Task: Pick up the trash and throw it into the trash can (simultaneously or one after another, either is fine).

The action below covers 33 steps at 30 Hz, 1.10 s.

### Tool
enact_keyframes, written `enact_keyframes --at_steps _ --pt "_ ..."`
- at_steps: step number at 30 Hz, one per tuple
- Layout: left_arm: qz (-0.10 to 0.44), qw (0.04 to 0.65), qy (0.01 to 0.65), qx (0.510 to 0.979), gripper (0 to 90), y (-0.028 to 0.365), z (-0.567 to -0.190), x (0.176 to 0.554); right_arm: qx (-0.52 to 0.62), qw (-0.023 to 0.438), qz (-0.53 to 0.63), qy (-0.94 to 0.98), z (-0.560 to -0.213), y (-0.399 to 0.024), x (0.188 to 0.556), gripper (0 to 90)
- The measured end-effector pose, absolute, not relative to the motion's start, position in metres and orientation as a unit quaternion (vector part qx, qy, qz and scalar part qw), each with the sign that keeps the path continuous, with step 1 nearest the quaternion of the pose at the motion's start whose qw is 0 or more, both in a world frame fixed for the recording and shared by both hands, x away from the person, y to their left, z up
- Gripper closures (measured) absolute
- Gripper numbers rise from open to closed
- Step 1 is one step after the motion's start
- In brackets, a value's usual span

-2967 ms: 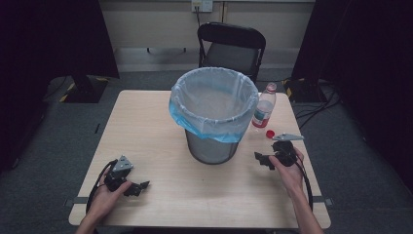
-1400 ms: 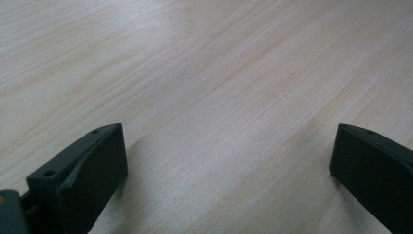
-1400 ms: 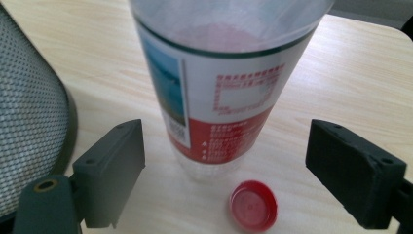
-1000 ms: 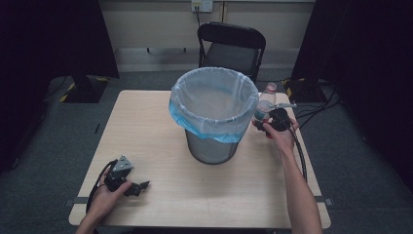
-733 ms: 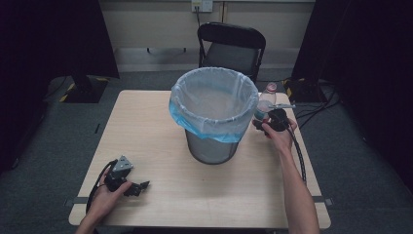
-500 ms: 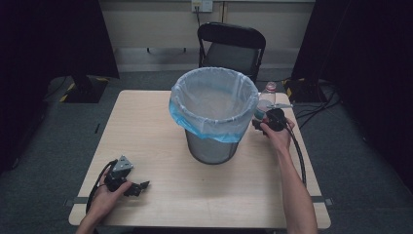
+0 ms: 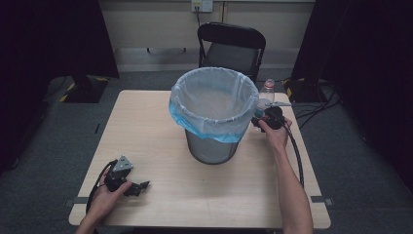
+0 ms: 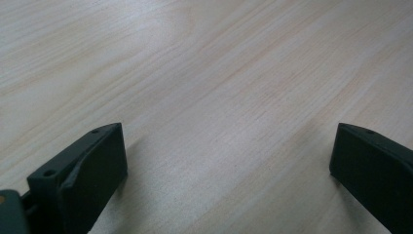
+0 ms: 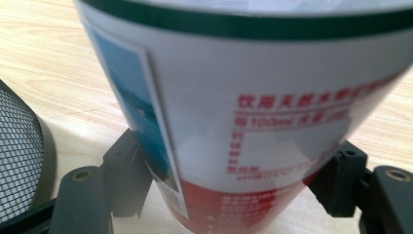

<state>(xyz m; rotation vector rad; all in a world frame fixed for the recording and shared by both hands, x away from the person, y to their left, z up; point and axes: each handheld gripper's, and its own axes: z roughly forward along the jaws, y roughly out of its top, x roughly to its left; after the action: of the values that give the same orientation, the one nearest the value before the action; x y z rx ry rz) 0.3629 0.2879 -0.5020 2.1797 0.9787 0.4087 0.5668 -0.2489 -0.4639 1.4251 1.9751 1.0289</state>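
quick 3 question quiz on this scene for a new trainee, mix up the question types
1. True or false: the right tool has its jaws around the bottle.
2. What lines the bin? A) a blue-edged bag B) newspaper C) nothing
3. Fill in: the left tool rests on the ____ with its jaws apart.

Key
1. True; the jaws have just been closing, with the bottle between them and both pads against it.
2. A, the bag folds over the rim.
3. table
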Motion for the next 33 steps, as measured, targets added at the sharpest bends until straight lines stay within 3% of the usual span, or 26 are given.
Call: enact_keyframes --at_steps 33 --pt "0.158 0.351 0.378 0.842 0.0 0.288 -0.502 0.363 0.512 0.242 0.415 0.712 -0.409 -0.264 0.482 28.2"
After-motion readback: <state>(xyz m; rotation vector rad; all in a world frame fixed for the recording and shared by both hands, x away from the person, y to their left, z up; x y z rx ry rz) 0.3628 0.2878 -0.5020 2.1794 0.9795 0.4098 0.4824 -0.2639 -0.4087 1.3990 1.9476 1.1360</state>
